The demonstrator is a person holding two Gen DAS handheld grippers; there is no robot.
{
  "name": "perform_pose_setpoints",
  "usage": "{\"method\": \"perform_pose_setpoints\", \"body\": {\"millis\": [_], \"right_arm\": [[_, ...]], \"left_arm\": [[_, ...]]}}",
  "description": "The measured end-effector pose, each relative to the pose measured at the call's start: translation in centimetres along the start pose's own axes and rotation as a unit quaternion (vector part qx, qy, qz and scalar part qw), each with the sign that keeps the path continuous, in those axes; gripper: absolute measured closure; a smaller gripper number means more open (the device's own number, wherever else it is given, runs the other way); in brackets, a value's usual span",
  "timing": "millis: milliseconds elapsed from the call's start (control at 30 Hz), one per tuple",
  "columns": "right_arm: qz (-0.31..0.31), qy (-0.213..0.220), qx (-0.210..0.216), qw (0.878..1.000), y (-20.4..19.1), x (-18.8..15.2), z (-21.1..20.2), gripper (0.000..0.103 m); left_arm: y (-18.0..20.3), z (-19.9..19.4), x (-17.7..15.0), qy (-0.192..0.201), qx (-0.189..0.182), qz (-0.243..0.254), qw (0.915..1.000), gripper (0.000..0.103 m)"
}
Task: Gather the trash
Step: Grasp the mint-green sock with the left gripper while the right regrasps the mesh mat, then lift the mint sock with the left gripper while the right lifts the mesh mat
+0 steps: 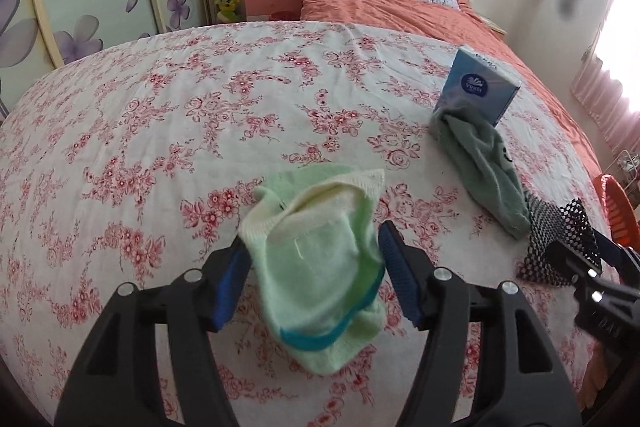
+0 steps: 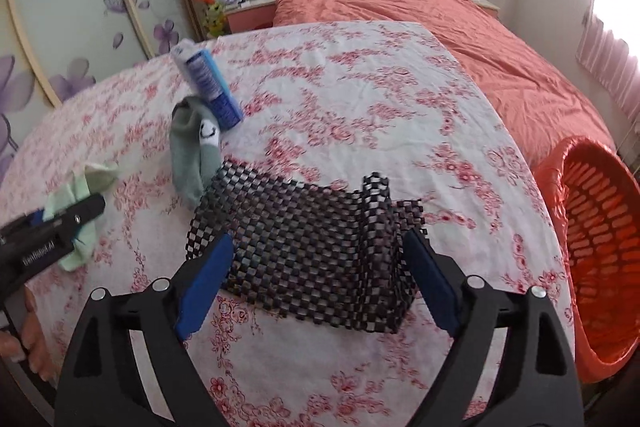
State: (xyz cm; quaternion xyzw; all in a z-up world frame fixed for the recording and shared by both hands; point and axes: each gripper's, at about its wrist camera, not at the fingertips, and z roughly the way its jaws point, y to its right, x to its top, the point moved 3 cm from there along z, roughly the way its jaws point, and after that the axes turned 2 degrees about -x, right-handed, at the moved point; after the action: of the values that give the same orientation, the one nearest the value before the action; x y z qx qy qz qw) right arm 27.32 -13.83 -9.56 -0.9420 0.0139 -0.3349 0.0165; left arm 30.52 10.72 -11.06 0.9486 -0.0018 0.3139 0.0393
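We see left tool (image 1: pixel 312 267) spread, its 2 blue pads either side of light green sock (image 1: pixel 320 267); grip not confirmed. Right tool (image 2: pixel 316 275) spread wide, straddling black checkered mesh mat (image 2: pixel 308 247), pads apart from it. Both items lie on floral bedsheet (image 1: pixel 160 115). Grey-green sock (image 1: pixel 484 163) beside mat, touching upright blue tissue pack (image 1: pixel 478 89). Orange basket (image 2: pixel 600 247) at bed's right edge, near mat.
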Motion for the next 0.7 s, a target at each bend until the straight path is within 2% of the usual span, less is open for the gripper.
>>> {"method": "perform_pose_setpoints", "body": {"millis": [100,167,200,267,367,700], "right_arm": [[-0.008,0.005,-0.006,1.0,-0.1,-0.2,-0.2,0.031],[-0.006,0.01,-0.005,1.0,0.0,-0.1,-0.5,0.053],[-0.005,0.012,-0.003,1.0,0.2,-0.1,-0.6,0.057],[0.001,0.013,-0.003,1.0,0.6,-0.1,-0.7,0.073],[0.014,0.015,0.006,1.0,1.6,-0.2,-0.8,0.09],[0.002,0.013,-0.007,1.0,0.8,-0.1,-0.6,0.09]], "left_arm": [[0.2,0.3,0.1,-0.004,0.006,0.006,1.0,0.04],[0.2,0.5,0.1,-0.005,0.009,0.009,0.9999,0.041],[0.2,0.5,0.1,-0.004,0.011,0.01,0.9999,0.041],[0.3,0.5,0.1,-0.004,0.012,0.011,0.9999,0.041],[0.3,0.6,0.1,-0.002,0.012,0.015,0.9998,0.041],[0.5,0.5,-0.2,0.01,0.01,0.022,0.9997,0.041]]}}
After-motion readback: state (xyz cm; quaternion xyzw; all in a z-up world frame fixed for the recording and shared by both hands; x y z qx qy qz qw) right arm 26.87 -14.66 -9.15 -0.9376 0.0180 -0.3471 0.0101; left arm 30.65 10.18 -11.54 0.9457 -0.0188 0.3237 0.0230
